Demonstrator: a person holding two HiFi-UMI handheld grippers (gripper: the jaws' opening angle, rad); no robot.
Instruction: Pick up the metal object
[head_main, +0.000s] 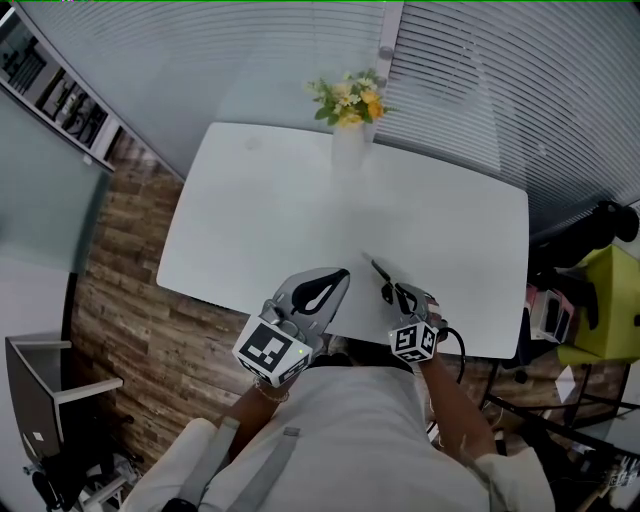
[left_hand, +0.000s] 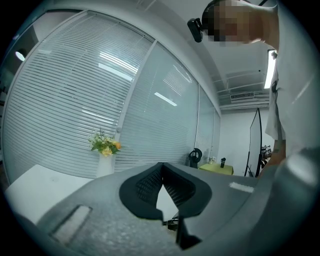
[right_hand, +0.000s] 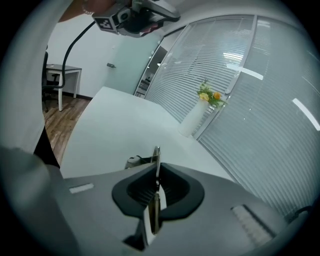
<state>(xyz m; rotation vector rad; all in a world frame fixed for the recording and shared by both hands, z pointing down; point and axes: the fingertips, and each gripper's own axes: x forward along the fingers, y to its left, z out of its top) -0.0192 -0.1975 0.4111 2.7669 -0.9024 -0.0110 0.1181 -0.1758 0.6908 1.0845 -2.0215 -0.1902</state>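
Note:
A thin flat metal object (head_main: 377, 269) sticks out forward from my right gripper (head_main: 389, 289), just above the near edge of the white table (head_main: 290, 200). In the right gripper view the metal object (right_hand: 156, 155) stands edge-on between the pads, and the right gripper (right_hand: 156, 172) is shut on it. My left gripper (head_main: 343, 273) hovers over the table's near edge, to the left of the right one. Seen in its own view, the left gripper (left_hand: 161, 168) has its jaw tips meeting with nothing between them.
A white vase with yellow flowers (head_main: 349, 130) stands at the table's far edge, against the window blinds. A yellow-green table (head_main: 610, 310) and dark gear lie to the right. Wooden floor (head_main: 130, 290) runs along the left, with a grey desk (head_main: 40, 400) at the lower left.

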